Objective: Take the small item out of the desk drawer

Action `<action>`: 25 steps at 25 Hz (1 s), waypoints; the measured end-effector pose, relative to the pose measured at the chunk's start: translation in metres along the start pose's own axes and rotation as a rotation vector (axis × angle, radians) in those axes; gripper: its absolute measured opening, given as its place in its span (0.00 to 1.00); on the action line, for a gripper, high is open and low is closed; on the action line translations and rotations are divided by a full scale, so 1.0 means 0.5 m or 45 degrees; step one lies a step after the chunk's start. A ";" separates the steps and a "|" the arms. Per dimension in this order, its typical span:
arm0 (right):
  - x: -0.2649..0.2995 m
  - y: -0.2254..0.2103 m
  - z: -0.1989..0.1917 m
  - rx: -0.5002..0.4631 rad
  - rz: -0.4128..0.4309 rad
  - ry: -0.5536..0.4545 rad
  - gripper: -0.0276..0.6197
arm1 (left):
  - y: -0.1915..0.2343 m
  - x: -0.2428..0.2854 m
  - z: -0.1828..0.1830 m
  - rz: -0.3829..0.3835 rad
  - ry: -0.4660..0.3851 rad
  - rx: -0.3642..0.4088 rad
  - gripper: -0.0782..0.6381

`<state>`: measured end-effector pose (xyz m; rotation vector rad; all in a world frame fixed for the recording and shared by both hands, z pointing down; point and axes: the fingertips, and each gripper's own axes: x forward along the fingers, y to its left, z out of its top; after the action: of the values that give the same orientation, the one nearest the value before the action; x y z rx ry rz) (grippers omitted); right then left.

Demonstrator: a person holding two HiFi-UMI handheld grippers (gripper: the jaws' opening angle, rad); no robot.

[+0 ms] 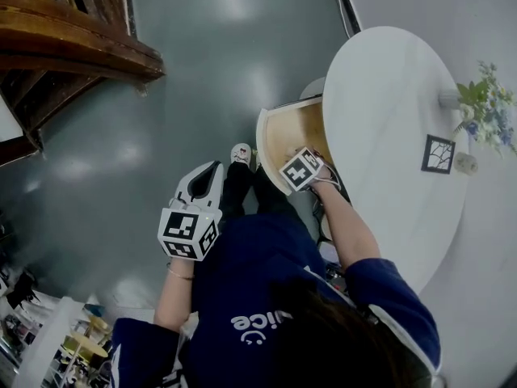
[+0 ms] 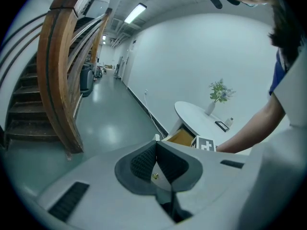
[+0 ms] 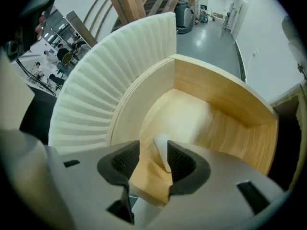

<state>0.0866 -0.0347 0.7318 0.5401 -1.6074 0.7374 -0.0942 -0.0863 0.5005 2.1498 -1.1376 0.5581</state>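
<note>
The desk drawer (image 1: 284, 132) stands pulled out from under the white oval desk (image 1: 388, 111); it is curved, with a pale wood inside (image 3: 211, 123) and a ribbed white front (image 3: 110, 80). My right gripper (image 3: 153, 159) reaches down into it. A small white item (image 3: 162, 152) stands on the drawer floor between its jaws, close against the right pad (image 3: 182, 162), while the left pad stays apart from it. The jaws are open. My left gripper (image 1: 212, 170) hangs over the floor left of the drawer, jaws shut (image 2: 156, 150) and empty.
On the desk stand a vase with flowers (image 1: 485, 107), a small black frame (image 1: 438, 153) and a little bottle (image 1: 466, 162). A wooden staircase (image 1: 73, 39) rises at the far left. Grey floor (image 1: 210, 71) lies between staircase and desk. The person's shoe (image 1: 241, 153) is beside the drawer.
</note>
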 end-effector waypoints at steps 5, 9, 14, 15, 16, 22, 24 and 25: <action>0.028 0.002 0.005 -0.136 0.015 0.065 0.35 | 0.012 -0.019 -0.004 0.026 0.023 0.025 0.11; 0.046 -0.006 0.010 -0.185 0.034 0.100 0.37 | 0.023 -0.026 -0.016 0.061 0.037 0.004 0.11; 0.069 -0.006 0.000 -0.303 0.074 0.187 0.39 | 0.023 -0.031 -0.026 0.080 0.057 0.007 0.11; 0.073 -0.006 -0.003 -0.326 0.078 0.203 0.39 | 0.025 -0.032 -0.027 0.085 0.061 0.009 0.11; 0.078 -0.005 -0.005 -0.347 0.081 0.221 0.39 | 0.028 -0.034 -0.028 0.090 0.066 0.012 0.11; 0.100 -0.003 -0.013 -0.392 0.090 0.269 0.41 | 0.043 -0.045 -0.032 0.123 0.093 0.031 0.11; 0.108 -0.003 -0.015 -0.396 0.093 0.276 0.41 | 0.045 -0.045 -0.037 0.135 0.107 0.038 0.11; 0.112 -0.003 -0.018 -0.408 0.096 0.285 0.41 | 0.045 -0.045 -0.038 0.138 0.112 0.043 0.11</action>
<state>0.0846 -0.0259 0.7878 0.1591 -1.5031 0.5589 -0.1267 -0.0696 0.5077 2.0791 -1.2093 0.7185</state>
